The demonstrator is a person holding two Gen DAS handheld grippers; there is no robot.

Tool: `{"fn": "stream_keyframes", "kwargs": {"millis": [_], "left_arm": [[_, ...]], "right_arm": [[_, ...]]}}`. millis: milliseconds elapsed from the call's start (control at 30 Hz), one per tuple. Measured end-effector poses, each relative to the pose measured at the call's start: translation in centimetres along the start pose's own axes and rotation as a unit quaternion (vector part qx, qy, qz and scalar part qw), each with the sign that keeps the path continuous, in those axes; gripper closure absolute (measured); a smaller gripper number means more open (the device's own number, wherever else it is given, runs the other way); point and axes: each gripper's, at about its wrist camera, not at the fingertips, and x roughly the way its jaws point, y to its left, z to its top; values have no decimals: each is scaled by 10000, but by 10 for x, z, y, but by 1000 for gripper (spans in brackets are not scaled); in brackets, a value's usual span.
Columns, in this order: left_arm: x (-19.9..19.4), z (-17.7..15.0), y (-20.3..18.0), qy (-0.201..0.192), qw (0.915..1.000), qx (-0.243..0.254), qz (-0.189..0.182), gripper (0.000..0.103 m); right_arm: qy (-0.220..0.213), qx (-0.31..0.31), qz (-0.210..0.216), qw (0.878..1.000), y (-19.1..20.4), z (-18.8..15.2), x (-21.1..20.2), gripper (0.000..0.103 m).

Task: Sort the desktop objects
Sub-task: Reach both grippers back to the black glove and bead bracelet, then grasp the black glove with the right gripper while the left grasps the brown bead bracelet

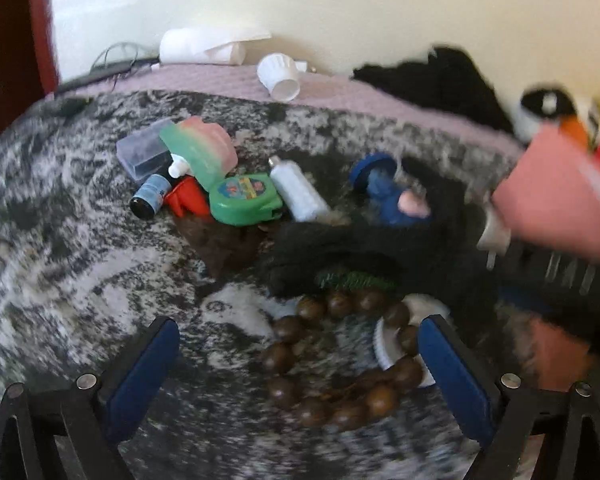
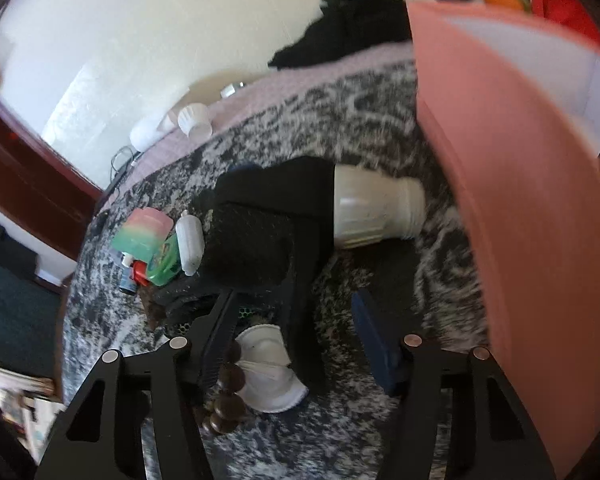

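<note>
A grey and white patterned blanket [image 1: 80, 240] covers the whole surface, and all the small things lie on it. At the right side a big pink box [image 2: 532, 240] stands with its open top turned toward the far side; it fills much of the right wrist view. Near the middle lies a black cloth bundle [image 1: 340, 248], and just beside it in the right wrist view a white jar [image 2: 376, 208] lies on its side. In front of the cloth a string of brown wooden beads [image 1: 320, 360] makes a loop, partly over a small white lid [image 2: 268, 372]. Farther left there is a small heap: a green tape measure [image 1: 246, 200], a pink and green box [image 1: 200, 148], a white tube [image 1: 300, 192], a red cap [image 1: 188, 200], a dark little bottle [image 1: 150, 196] and a clear case [image 1: 144, 152]. A blue figure [image 1: 392, 196] lies behind the cloth. The left gripper [image 1: 300, 364] is spread wide, its blue pads on either side of the bead loop and not pressing on it. The right gripper [image 2: 300, 356] is about half spread; its left finger is at the beads and the lid, but I cannot tell if it touches them.
</note>
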Motion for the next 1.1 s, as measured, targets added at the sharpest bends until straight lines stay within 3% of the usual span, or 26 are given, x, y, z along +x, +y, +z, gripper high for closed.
{"fn": "stream_keyframes", "kwargs": {"millis": [133, 200, 267, 400, 467, 500, 533, 567, 633, 667, 1100], "left_arm": [[15, -10, -21, 58, 9977, 622, 257, 3], [16, -12, -25, -17, 9969, 701, 349, 6], [17, -11, -23, -67, 9971, 658, 384, 6], [19, -10, -19, -136, 9973, 658, 281, 11], [21, -14, -24, -135, 9956, 905, 224, 34], [24, -17, -29, -101, 9941, 1055, 208, 40], [28, -20, -34, -51, 9929, 1182, 157, 55], [31, -24, -38, 5, 9916, 1292, 74, 79], [35, -27, -44, 5, 9904, 1377, -110, 99], [35, -28, -46, -17, 9901, 1392, -206, 103], [12, -24, -48, -183, 9879, 1411, -617, 103]], "right_arm": [[-150, 1, 97, 9998, 7, 4, 3, 25], [-166, -29, 74, 9998, 10, 7, 6, 18], [-131, -82, -4, 9999, 12, 10, 10, 18], [9, -20, 277, 9996, 11, 18, 21, 18], [6, -195, 220, 9996, 15, 19, 26, 23], [-2, -329, 153, 9993, 19, 20, 30, 40], [6, -449, 74, 9990, 22, 20, 32, 61], [2, -564, -41, 9984, 26, 19, 34, 66], [-76, -787, -163, 9967, 32, 15, 32, 85], [-87, -848, -149, 9963, 34, 15, 30, 86], [-716, -926, -11, 9931, 41, 16, -23, 89]]}}
